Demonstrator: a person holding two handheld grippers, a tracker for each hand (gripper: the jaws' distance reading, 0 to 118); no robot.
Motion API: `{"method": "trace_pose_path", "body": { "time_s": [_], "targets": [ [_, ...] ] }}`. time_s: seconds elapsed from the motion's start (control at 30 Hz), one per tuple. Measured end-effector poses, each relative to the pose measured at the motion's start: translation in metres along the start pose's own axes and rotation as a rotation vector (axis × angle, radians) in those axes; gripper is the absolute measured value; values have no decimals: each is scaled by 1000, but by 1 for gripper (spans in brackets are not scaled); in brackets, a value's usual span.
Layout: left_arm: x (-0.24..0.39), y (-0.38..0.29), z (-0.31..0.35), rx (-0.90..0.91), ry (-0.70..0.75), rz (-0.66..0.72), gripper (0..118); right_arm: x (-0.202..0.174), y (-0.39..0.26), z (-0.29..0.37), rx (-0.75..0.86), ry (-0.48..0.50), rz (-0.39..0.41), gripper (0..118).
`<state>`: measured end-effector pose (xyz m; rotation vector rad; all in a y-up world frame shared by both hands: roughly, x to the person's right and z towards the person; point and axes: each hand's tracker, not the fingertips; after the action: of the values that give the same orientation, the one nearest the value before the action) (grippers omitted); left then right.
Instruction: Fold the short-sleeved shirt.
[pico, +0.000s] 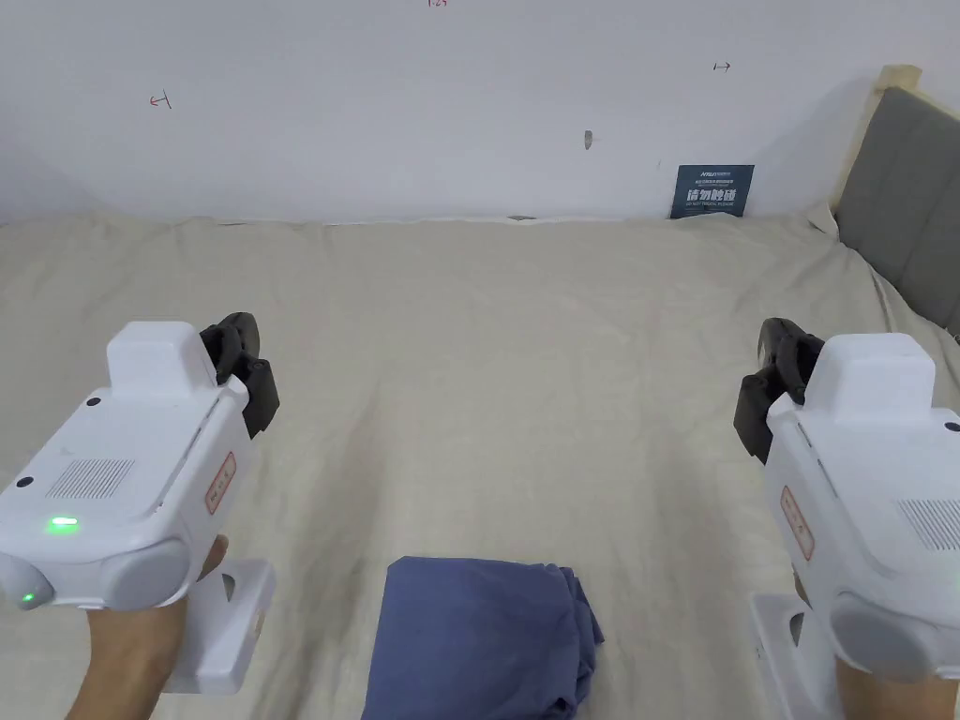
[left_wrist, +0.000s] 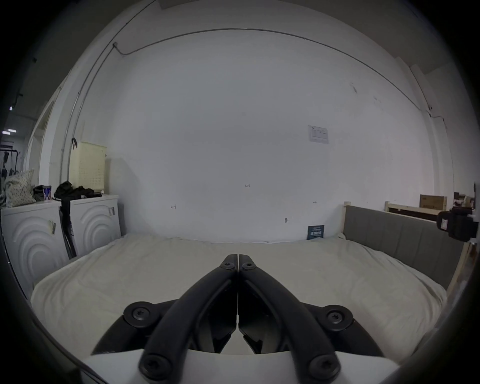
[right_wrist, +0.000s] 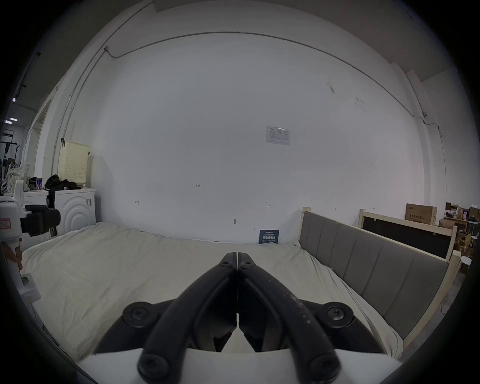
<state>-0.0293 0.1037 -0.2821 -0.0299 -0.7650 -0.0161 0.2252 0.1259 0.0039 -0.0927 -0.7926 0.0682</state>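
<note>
A blue shirt (pico: 483, 637) lies folded into a compact bundle on the beige bed sheet (pico: 506, 375), at the near edge in the head view, between my two hands. My left gripper (pico: 242, 339) is held above the sheet to the left of the shirt, its black jaws pressed together with nothing between them (left_wrist: 238, 257). My right gripper (pico: 773, 345) hovers at the same height on the right, jaws also closed and empty (right_wrist: 237, 254). Both point toward the far wall, well apart from the shirt.
A white wall (pico: 450, 103) runs behind the bed, with a small dark blue sign (pico: 712, 190) leaning at its foot. A grey padded headboard (pico: 905, 206) borders the right side. White cabinets (left_wrist: 62, 233) with dark clothing on top stand left of the bed.
</note>
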Motion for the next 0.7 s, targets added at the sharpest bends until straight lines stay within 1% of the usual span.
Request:
{"method": "trace_pose_path", "body": {
  "time_s": [0.2,0.47,0.7],
  "targets": [
    [-3,-1,3,-3,13,-3,0,-3,-3,-1,-8,5,-1,2],
    [0,-4,3,-12,-6,6,0,-14,-8,-4,-13,28,-2,2],
    [1,-7,5,-18,-12,10,0,-47,-53,-18,-70,104,4,2]
  ]
}}
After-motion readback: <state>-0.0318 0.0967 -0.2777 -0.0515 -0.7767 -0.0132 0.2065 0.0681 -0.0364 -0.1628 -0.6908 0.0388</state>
